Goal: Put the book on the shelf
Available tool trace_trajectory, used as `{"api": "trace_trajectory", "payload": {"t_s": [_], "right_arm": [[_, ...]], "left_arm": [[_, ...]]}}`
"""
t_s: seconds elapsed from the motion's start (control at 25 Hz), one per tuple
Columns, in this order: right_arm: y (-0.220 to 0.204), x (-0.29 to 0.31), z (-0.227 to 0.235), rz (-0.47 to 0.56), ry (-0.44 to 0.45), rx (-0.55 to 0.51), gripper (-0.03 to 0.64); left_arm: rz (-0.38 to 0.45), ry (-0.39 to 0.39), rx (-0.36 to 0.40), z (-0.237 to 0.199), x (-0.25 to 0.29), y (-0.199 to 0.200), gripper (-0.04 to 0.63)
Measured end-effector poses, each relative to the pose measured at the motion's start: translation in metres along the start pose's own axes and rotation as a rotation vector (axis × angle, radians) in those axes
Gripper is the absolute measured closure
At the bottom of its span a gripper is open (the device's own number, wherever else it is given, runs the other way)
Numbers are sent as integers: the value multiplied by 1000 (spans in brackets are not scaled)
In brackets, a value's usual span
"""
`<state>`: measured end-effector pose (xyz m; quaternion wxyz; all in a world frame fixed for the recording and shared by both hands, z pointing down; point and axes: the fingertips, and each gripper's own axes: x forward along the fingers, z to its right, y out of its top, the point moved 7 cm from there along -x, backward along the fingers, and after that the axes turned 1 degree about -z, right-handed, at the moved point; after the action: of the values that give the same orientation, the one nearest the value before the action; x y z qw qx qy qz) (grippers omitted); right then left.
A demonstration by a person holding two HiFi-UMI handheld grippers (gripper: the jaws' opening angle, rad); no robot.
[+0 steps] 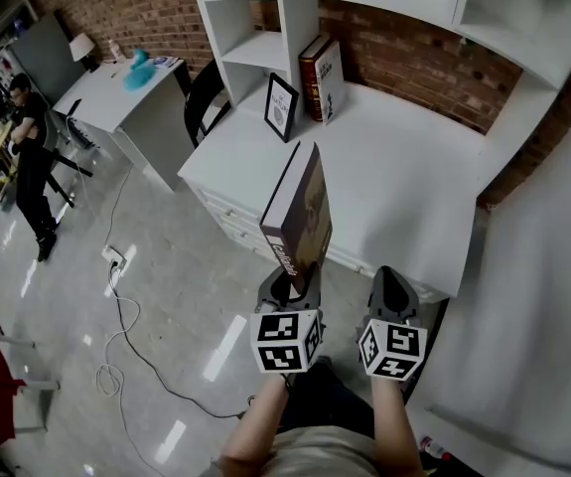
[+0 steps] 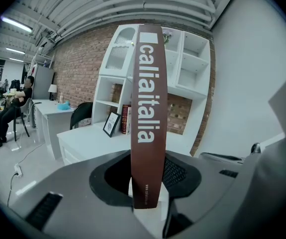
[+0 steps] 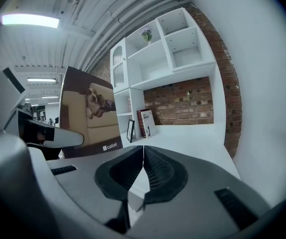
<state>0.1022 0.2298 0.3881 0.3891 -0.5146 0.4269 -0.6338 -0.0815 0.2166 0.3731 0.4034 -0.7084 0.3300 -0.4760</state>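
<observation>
A brown hardcover book (image 1: 300,217) with white spine lettering stands upright in my left gripper (image 1: 293,288), which is shut on its lower end. In the left gripper view the spine (image 2: 147,118) rises straight up between the jaws. The book's cover with a dog on a sofa (image 3: 90,113) shows at the left of the right gripper view. My right gripper (image 1: 392,291) hovers beside it, shut and empty, with its tips touching (image 3: 143,151). Both hang over the floor just short of the white desk (image 1: 404,187). The white shelf unit (image 1: 255,28) stands behind the desk.
Two upright books (image 1: 322,78) and a small framed picture (image 1: 281,106) stand on the desk near the shelf. A black chair (image 1: 204,97) sits at the desk's left. A second white desk (image 1: 131,92) and a person (image 1: 27,157) are further left. Cables (image 1: 126,336) lie on the floor.
</observation>
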Motion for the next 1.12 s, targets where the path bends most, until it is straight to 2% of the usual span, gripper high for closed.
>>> {"api": "trace_trajectory", "payload": {"t_s": [0.56,1.12], "right_arm": [[6,57,16,-6,-16,16,600],[43,156,19,-2,-86,30,600]], "left_arm": [[-30,-24,18,-12,65,12,448],[-36,-88,48,-53,160,68,448]]}}
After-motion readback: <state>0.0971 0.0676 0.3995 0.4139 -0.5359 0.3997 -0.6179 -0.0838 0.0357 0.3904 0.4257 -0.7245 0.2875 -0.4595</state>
